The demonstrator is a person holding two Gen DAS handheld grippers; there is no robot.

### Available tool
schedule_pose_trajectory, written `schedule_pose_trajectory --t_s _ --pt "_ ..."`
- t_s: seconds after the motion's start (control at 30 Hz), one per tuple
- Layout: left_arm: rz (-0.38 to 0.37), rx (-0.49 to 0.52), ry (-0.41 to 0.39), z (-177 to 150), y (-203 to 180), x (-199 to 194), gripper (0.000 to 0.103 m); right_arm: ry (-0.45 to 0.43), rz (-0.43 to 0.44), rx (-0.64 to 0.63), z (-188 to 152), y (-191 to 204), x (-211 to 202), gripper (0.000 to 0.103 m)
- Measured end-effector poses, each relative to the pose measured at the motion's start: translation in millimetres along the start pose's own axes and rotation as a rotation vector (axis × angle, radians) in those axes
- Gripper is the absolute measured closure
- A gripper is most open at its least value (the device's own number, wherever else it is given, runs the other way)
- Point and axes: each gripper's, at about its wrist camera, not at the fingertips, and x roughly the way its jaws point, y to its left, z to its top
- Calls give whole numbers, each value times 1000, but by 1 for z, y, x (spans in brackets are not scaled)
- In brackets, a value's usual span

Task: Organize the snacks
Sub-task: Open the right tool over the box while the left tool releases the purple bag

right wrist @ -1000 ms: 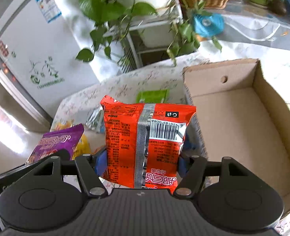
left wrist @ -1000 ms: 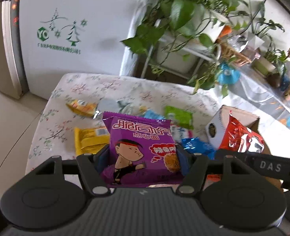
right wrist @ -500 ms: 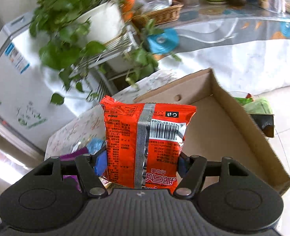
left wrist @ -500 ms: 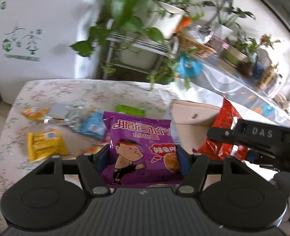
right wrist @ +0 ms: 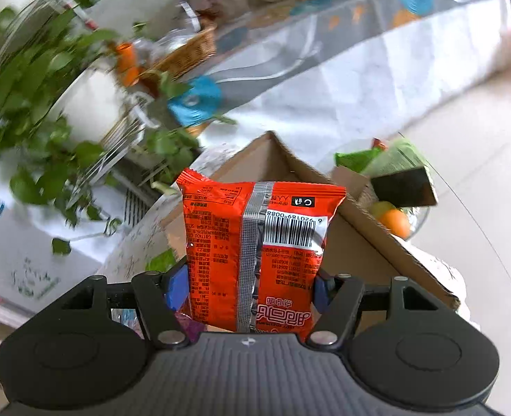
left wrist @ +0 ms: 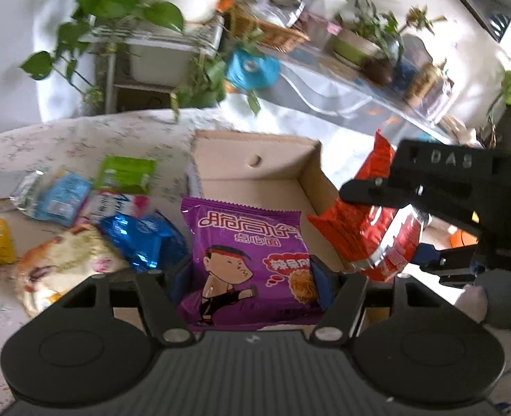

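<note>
Left gripper (left wrist: 252, 279): my jaws pinch the purple packet (left wrist: 247, 260) from both sides, blue pads (left wrist: 319, 282) pressed into its lower half
Right gripper (right wrist: 250, 286): clamped on the red packet (right wrist: 255, 246), held upright, barcode side facing the camera
Position: my right gripper (left wrist: 425, 242) is close beside the left, just ahead

Bright daylight fills both views and washes out the white wall (left wrist: 474, 59) at upper right of the left view. Fisheye bending curves the edges, with dark corners. Motion blur smears the plants (right wrist: 37, 79) and basket (right wrist: 186, 52); the held red packet (right wrist: 255, 253) and purple packet (left wrist: 252, 260) stay sharp.
</note>
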Motion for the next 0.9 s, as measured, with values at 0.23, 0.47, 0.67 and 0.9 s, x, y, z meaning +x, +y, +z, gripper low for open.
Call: schedule_pose_trajectory --t_s 0.23,0.47,0.67,0.9 --pt "-34 26 50 -4 -22 23 36 -15 -45 71 3 -12 -1 30" --pt "-35 52 19 -2 -31 21 19 -19 -51 124 6 -20 0 20" --pt "-34 32 -8 7 -15 6 15 -22 -33 114 6 -18 0 18" --pt "-20 -19 -35 18 22 -14 12 -8 15 69 4 -6 2 16"
